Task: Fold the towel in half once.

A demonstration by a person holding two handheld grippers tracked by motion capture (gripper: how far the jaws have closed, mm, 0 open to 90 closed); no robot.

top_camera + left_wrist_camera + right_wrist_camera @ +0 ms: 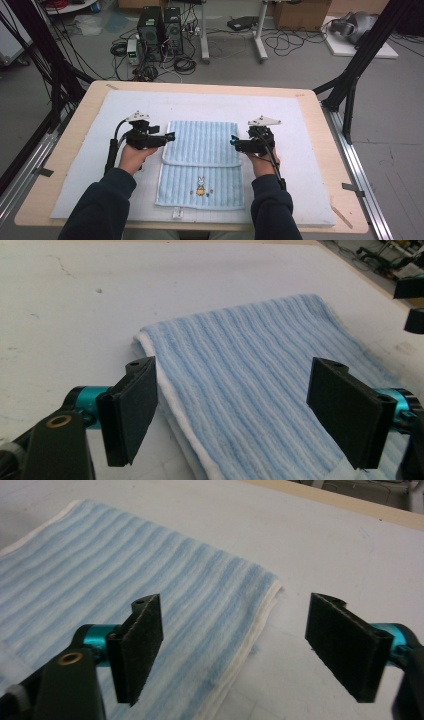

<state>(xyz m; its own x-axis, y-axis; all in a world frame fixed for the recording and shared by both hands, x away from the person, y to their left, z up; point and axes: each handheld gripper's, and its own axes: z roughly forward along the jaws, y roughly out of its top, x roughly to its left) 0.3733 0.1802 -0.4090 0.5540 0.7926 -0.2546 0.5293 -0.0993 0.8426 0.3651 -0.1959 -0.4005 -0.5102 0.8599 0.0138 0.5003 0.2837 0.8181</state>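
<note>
Bench [75,125] first: its wooden top fills the middle of the high view, covered by a pale mat [125,105]. At the centre of that mat lies your blue striped towel [202,160], its far part folded toward you over the near part, with a small rabbit emblem [200,186] near the lower edge. Your left gripper [169,136] sits at the towel's left edge and your right gripper [234,142] at its right edge, both at the fold. In the left gripper view your fingers [131,407] stand spread wide, released, with the towel's white-hemmed edge below and between them, not pinched. In the right gripper view the fingers [140,647] are likewise wide apart, holding nothing, the towel's corner lying between them.
</note>
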